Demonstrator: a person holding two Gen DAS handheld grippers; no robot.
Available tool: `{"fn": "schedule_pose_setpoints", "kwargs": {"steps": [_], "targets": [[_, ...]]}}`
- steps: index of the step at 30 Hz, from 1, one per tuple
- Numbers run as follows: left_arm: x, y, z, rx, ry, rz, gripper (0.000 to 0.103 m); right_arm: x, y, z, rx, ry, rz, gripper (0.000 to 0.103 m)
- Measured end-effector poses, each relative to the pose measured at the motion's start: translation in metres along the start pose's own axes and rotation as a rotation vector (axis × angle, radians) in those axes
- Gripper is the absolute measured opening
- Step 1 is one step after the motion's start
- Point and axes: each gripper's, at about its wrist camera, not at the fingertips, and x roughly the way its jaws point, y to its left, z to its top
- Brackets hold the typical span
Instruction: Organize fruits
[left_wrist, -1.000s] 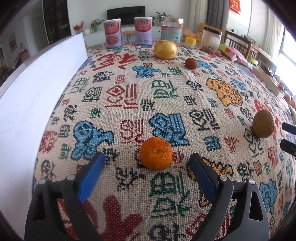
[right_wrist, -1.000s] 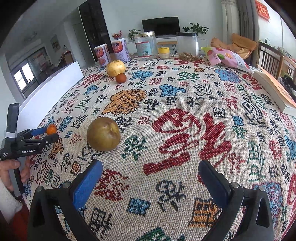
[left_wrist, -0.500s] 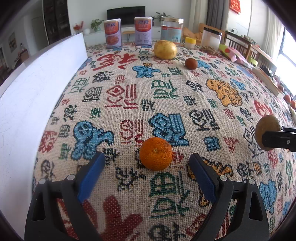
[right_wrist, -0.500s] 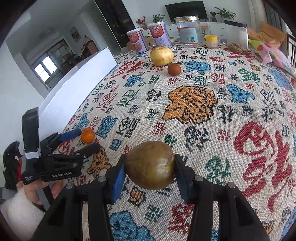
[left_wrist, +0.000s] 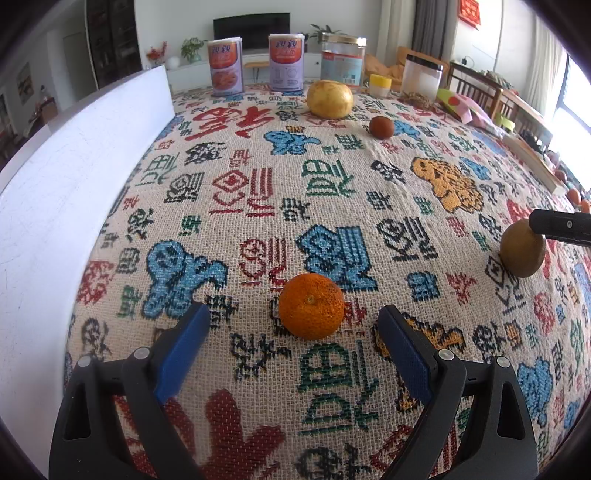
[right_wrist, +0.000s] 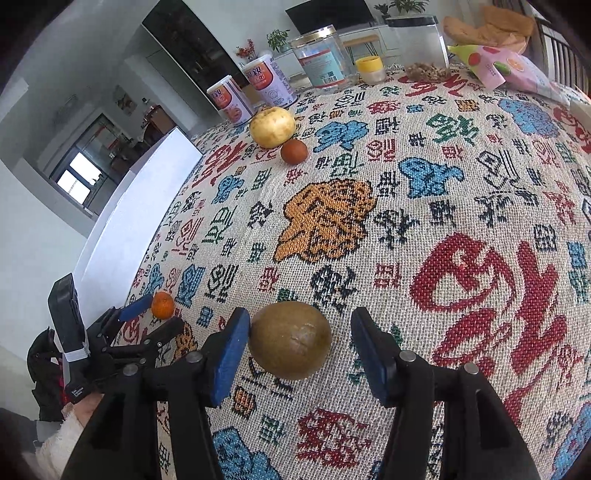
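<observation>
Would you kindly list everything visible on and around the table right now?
Tangerine: 1, orange, between the open left fingers.
Brown-green fruit: 1, olive, between the right fingers, right pad clear of it.
Yellow fruit: 1, far side.
Small fruit: 1, reddish-brown, beside it.
Cans: 2, purple-orange, far edge.
Jars: 2, clear; small yellow-lidded jar between them.
Snack bag: 1, pink.
Board: 1, white, left.
Tablecloth: 1, patterned.
Left gripper, right gripper: black, blue pads.

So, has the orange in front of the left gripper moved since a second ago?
No. In the left wrist view the orange lies at the lower edge of the same blue woven figure, as before.
</observation>
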Motion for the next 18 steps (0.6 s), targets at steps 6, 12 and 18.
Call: {"fn": "schedule_pose_setpoints", "kwargs": {"steps": [6,12,18], "targets": [[0.0,0.0,0.0,0.0,0.0,0.0,0.093,-0.007,-0.002,0.004,-0.025,-0.027,-0.018,0.06],[-0.003,0.005,-0.001,-0.024,-0.012,-0.047,0.094,-0.027,0.001,-0.009,-0.076,-0.101,-0.073,0.081],[-0.018,0.023,-0.011,-0.086,-0.033,-0.15,0.093,-0.021,0.007,-0.053,-0.3,-0.054,-0.275,0.087]]}}
